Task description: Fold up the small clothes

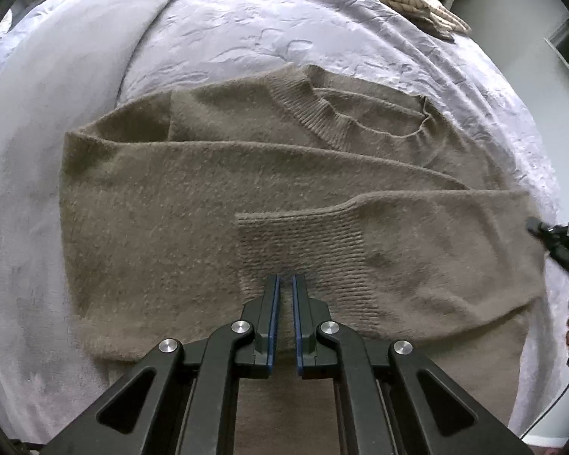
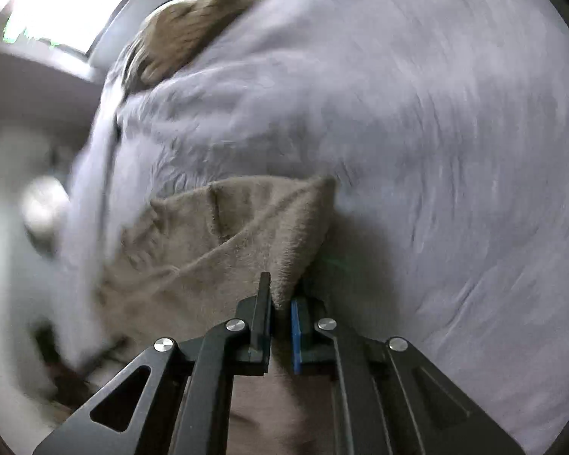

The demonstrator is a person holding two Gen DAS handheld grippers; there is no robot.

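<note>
Crinkled pale lavender bedding (image 1: 246, 30) carries a fuzzy brown knit sweater (image 1: 151, 208), sleeves folded across. Left gripper (image 1: 285, 280) hovers over the ribbed cuff (image 1: 303, 242), fingers nearly closed, empty. Right gripper (image 2: 280, 295) pinches a sweater fold.

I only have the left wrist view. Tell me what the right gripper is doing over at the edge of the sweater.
Observer: The right gripper is pinching a raised fold of the brown sweater between its fingers.
Operator: Report whether that fold is lifted or flat.
Observer: Lifted: it peaks up off the pale bedspread, tent-like, above the fingers.
Operator: Say how sharp that view is.
Observer: It is motion-blurred, most strongly along its left side.
Operator: Name anything else on the bed there.
Observer: A tan bundle of cloth lies at the far edge, near a bright window.
</note>
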